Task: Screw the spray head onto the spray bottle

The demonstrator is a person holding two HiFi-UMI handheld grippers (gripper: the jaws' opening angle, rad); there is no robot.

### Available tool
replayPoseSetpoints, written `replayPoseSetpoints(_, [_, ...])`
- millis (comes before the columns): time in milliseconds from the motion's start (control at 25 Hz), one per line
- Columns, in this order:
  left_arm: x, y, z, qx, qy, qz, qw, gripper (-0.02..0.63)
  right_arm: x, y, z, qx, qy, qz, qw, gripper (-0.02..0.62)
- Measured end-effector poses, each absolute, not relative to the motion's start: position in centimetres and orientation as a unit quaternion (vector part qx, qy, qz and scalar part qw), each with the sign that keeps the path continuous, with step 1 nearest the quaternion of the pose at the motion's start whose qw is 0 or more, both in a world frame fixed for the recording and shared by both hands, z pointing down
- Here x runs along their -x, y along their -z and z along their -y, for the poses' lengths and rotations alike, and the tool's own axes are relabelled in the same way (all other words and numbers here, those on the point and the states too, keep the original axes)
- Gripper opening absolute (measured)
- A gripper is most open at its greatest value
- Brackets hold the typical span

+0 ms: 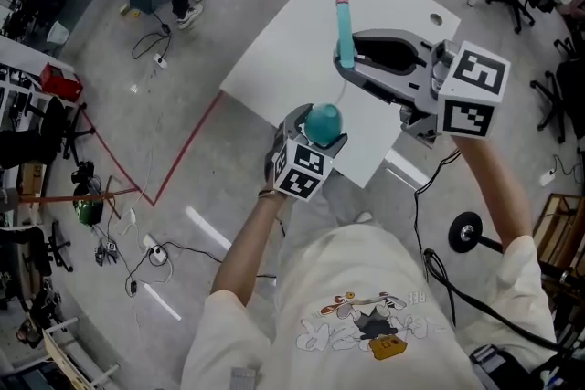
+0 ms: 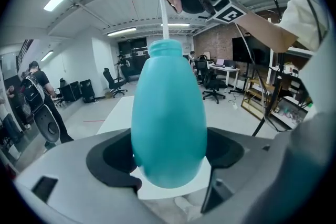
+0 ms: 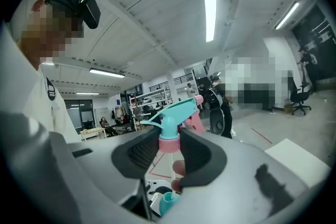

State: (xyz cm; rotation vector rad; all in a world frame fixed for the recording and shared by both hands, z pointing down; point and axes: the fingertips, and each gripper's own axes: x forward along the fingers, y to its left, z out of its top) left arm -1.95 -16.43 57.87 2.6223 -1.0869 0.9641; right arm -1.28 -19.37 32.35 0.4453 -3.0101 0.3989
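Left tool (image 1: 318,140) clamps the smooth, egg-shaped teal plastic spray bottle (image 2: 168,118) by its belly, open neck up, held in the air over the near edge of the white surface (image 1: 292,41). Right tool (image 1: 350,61) pinches the teal spray head (image 3: 170,119) at its pink collar, above the bottle. Its thin white dip tube (image 2: 160,8) hangs down to the neck. Below lie grey floor, red tape lines (image 1: 187,146) and loose black cables (image 1: 151,256).
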Motion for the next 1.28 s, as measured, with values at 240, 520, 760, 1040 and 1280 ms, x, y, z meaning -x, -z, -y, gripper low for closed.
replayPoseSetpoints(240, [-0.4,-57.1,16.1,-0.878,-0.31,0.357,0.074,0.4,1.0,-32.8,17.8,-0.124,-0.118,0.984,0.055,0.129])
replayPoseSetpoints(520, [-1.8,-53.1,17.1,-0.885,-0.284,0.359,0.081,0.4,1.5,-34.7,17.3,-0.091,-0.118,0.987,0.067,0.129])
replayPoseSetpoints(760, [-2.0,-47.4,17.5,-0.891,-0.275,0.353,0.077,0.402,1.0,-33.9,16.8,-0.044,-0.1,0.993,0.05,0.129])
replayPoseSetpoints(1040, [-2.7,-42.5,16.2,-0.918,-0.262,0.286,0.081,0.402,0.5,-30.8,15.5,0.029,-0.07,0.997,0.027,0.129])
replayPoseSetpoints(1280, [-2.7,-41.3,13.8,-0.931,-0.275,0.228,0.073,0.401,0.2,-30.3,13.7,0.083,-0.058,0.994,0.03,0.129])
